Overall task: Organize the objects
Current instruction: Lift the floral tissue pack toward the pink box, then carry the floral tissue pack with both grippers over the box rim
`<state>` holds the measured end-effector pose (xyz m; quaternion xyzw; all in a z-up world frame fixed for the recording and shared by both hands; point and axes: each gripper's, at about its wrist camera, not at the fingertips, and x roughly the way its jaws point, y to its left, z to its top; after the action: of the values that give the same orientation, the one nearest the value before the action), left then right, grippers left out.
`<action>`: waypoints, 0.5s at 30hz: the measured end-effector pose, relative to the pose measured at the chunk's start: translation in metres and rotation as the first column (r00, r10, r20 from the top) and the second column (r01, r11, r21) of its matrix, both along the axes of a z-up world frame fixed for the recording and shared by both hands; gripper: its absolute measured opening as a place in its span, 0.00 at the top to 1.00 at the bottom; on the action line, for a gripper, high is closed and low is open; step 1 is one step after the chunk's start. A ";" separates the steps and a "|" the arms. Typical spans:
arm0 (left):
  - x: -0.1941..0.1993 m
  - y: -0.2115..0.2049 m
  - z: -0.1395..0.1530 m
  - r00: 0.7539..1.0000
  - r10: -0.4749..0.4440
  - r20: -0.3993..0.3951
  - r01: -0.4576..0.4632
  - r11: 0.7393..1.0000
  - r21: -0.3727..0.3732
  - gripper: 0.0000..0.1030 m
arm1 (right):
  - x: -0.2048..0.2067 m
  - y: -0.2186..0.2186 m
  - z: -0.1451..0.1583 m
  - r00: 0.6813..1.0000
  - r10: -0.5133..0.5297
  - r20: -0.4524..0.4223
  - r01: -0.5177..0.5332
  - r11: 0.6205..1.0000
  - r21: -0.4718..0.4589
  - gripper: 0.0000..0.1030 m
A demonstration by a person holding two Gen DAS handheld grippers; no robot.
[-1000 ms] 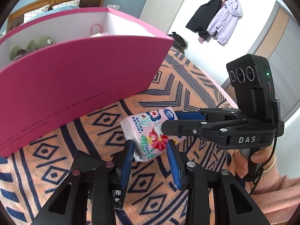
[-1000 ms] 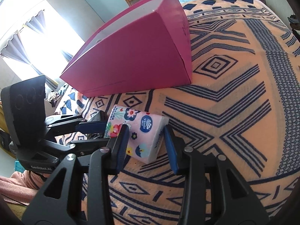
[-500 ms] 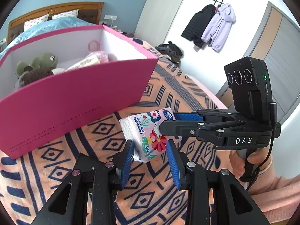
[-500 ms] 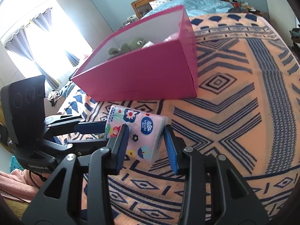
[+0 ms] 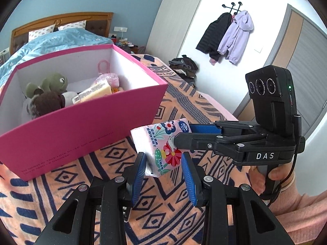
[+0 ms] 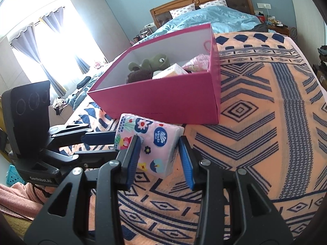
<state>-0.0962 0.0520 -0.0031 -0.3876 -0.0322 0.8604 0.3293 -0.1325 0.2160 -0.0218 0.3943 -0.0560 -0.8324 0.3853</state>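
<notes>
- Left wrist view: the tissue pack (image 5: pixel 163 146), a soft plastic-wrapped block with a floral print, hangs in the air just in front of the pink storage box (image 5: pixel 81 130), above the patterned blanket (image 5: pixel 179 102).
- The left gripper (image 5: pixel 164 175) has its blue pads on either side of the pack's lower corner; the left pad seems to touch the wrapper, while a small gap shows at the right pad, so I cannot tell whether it truly pinches.
- The right gripper (image 5: pixel 183 135) comes in from the side, its jaws closed on the pack's far end, and it looks to carry the weight.
- By my reckoning the pack is light and squashy, with a slick film; the firm places to hold are the flat broad faces near the middle, not a corner, which would crumple or slip.
- Against the earlier pictures, the pack and both grippers are higher: the box's inside now shows, with a green plush frog (image 5: pixel 52 82), a brown plush toy (image 5: pixel 46 104) and a yellow packet (image 5: pixel 93 92).
- Right wrist view: the right gripper (image 6: pixel 159 157) straddles the tissue pack (image 6: pixel 152 140); the left pad presses its face, the right pad sits at its edge.
- The left gripper (image 6: pixel 110 145) reaches the pack's other end from the left.
- The storage box (image 6: pixel 163 96) stands just beyond, open-topped.
- Compared with a second ago, the box rim sits lower in view and the pack is clear of the blanket (image 6: pixel 265 122).
</notes>
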 end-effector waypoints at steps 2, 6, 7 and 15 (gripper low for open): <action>0.000 0.000 0.002 1.000 0.001 -0.004 -0.001 1.000 0.007 0.65 | 0.000 -0.001 0.003 1.000 0.002 -0.009 -0.002 1.000 0.001 0.60; 0.000 -0.002 0.006 1.000 0.007 -0.016 -0.007 1.000 0.011 0.65 | -0.002 -0.002 0.009 1.000 0.004 -0.026 -0.004 1.000 0.004 0.59; 0.000 -0.003 0.007 1.000 0.008 -0.019 -0.008 1.000 0.013 0.65 | -0.002 -0.002 0.011 1.000 0.005 -0.031 -0.004 1.000 0.005 0.59; -0.006 -0.006 0.018 0.999 0.018 -0.044 -0.017 1.000 0.021 0.65 | -0.006 -0.004 0.024 0.998 0.007 -0.068 -0.006 1.000 0.005 0.60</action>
<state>-0.1020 0.0463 0.0151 -0.3647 -0.0370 0.8713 0.3263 -0.1382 0.2119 0.0022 0.3667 -0.0396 -0.8443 0.3888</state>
